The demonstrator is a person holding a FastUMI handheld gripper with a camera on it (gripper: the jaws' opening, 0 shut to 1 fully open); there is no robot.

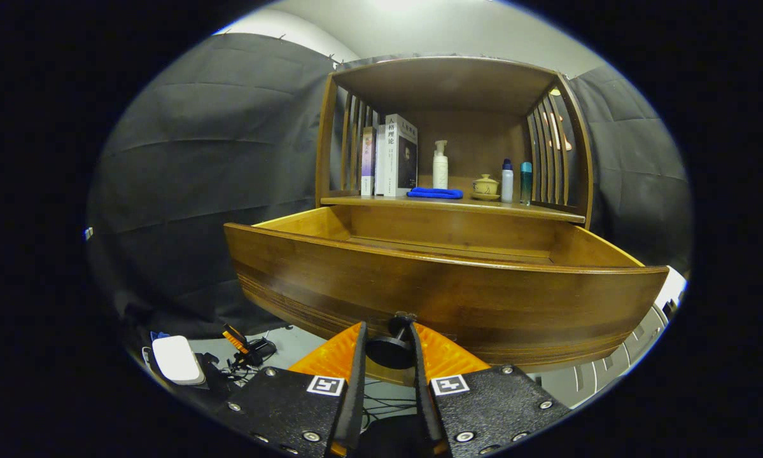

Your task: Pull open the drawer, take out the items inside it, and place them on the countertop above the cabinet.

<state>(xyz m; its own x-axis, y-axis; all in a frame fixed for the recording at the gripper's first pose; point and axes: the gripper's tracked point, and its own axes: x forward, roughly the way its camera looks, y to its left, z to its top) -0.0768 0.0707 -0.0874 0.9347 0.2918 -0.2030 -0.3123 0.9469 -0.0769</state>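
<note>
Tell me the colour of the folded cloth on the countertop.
Blue cloth; gripper view.

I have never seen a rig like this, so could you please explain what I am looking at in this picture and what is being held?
This is a hand-held tool, not a robot arm: a person carries two-finger tongs, and the camera rides on them, looking forward along the fingers. The fisheye lens bends straight lines, so the drawer looks curved. The fingers are closed on the drawer's knob, one on each side, and the drawer is pulled open. From this angle its inside bottom is hidden. Above it, the countertop carries books, a blue cloth, a pump bottle, a lidded cup and two small bottles.
</note>
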